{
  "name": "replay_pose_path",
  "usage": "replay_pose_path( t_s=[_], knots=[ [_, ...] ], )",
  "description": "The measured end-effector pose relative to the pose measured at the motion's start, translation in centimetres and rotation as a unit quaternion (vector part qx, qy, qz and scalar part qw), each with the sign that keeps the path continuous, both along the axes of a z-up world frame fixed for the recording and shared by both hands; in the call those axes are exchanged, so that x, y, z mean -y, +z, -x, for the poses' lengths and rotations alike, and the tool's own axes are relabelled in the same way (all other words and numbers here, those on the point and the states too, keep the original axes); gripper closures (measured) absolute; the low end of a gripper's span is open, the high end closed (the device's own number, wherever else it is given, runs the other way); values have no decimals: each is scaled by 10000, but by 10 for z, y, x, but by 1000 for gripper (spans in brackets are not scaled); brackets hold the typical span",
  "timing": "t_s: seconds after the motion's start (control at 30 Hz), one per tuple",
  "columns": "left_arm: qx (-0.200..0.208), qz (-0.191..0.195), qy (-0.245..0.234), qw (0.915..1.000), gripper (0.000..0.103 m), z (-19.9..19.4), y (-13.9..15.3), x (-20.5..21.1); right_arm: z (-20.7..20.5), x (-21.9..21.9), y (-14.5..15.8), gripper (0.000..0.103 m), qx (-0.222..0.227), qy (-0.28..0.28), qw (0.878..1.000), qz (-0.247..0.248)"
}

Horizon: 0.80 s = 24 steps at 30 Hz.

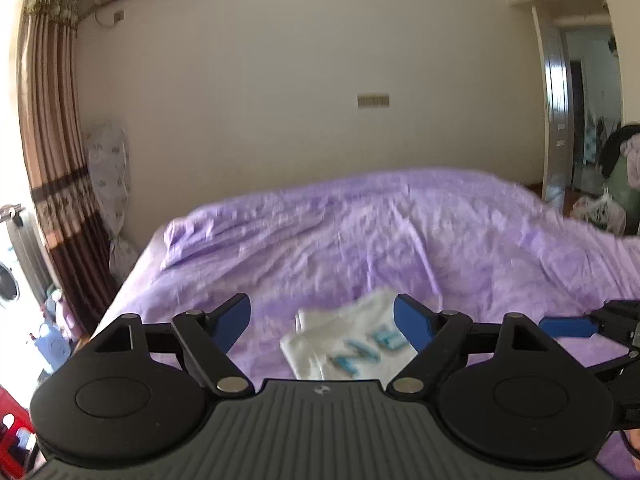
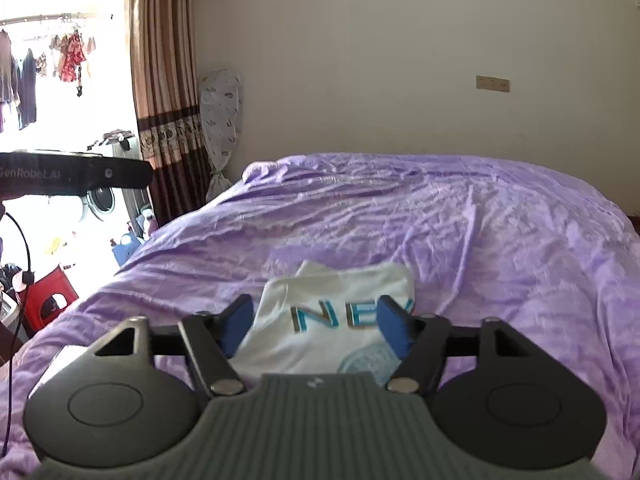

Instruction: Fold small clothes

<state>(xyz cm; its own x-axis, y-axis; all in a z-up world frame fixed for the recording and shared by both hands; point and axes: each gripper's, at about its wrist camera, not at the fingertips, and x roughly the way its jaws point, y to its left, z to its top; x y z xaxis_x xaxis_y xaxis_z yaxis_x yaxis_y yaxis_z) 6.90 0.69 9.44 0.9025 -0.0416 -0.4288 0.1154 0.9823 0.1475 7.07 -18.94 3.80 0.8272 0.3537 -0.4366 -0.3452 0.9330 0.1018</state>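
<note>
While both of your grippers hang above the bed [image 2: 500,232], neither one is holding anything. Your left gripper [image 1: 322,320] has its blue pads spread wide with only air between them, and the shirt [image 1: 352,340] shows beyond that gap, lying on the bed below. Your right gripper [image 2: 316,326] is likewise spread, its pads clear of the cloth. The shirt [image 2: 328,320] rests on the near part of the bed, well short of the pillow [image 2: 272,172] at the far end, folded into a compact block with its blue lettering facing up. That tidy shape, with the jaws apart and lifted off it, suggests you have let it go on purpose. Judging by this, the fold looks nearly or fully done; check the edges before moving on.
</note>
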Motion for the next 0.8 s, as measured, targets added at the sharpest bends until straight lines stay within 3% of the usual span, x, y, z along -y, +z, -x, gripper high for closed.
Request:
replay_pose_path(
  t_s=[0.23,0.33,0.8],
  knots=[
    [-724,-133,292,9969,8,16,-60,12,40,-4,-33,34,-162,-446,9988,147],
    [-1014,-21,490,9936,8,20,-81,7,41,-6,-45,32,-269,-522,9981,201],
    [-1234,22,767,9894,10,32,-114,6,38,-27,-86,31,-623,-373,9967,366]
  ],
)
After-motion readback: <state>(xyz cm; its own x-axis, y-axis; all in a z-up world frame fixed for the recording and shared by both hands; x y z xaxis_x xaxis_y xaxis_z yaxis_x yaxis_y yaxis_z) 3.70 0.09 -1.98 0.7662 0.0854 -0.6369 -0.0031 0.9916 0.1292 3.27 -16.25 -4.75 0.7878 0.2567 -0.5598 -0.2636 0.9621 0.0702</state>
